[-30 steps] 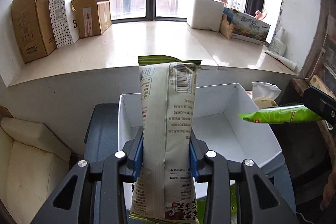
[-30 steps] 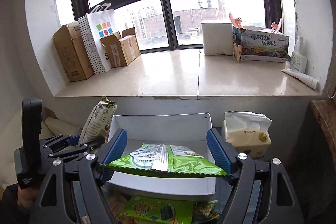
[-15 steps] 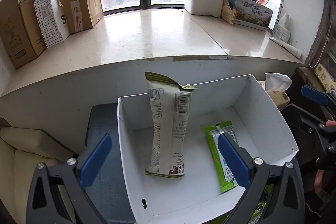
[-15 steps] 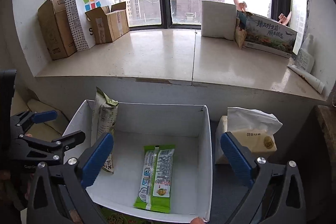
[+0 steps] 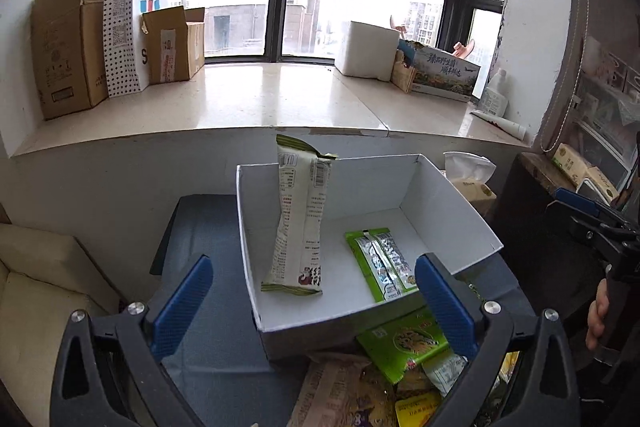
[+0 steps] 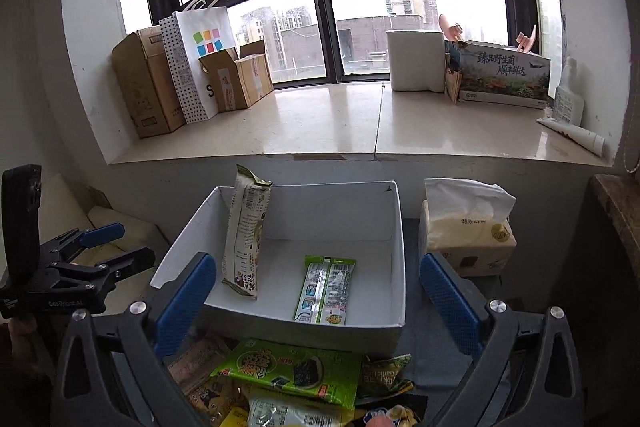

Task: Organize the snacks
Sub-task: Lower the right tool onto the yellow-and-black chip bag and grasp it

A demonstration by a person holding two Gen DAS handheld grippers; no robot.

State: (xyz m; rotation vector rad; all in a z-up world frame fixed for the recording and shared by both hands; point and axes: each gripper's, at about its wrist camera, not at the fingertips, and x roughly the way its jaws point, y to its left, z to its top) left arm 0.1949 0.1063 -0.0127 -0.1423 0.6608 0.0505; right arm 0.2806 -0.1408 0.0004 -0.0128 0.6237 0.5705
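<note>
A white open box (image 5: 452, 203) (image 6: 396, 227) sits on a dark blue-grey surface. Inside it a tall cream snack bag (image 5: 298, 223) (image 6: 244, 235) stands upright at the left, and a green snack pack (image 5: 380, 263) (image 6: 326, 289) lies flat on the floor at the right. A pile of loose snack packets (image 5: 400, 347) (image 6: 288, 371) lies in front of the box. My left gripper (image 5: 312, 299) is open and empty, pulled back above the near edge. My right gripper (image 6: 316, 299) is open and empty, likewise behind the near edge.
A tissue pack (image 6: 468, 227) (image 5: 468, 175) stands right of the box. A wide window sill (image 6: 360, 123) behind holds cardboard boxes (image 6: 148, 87), a dotted paper bag (image 6: 196, 63) and a printed carton (image 6: 504, 79). A cream cushion (image 5: 36, 287) lies at left.
Both grippers opened and let go of their snacks into the box: the cream bag now stands at left, the green pack lies at right. Both grippers drew back and up.
</note>
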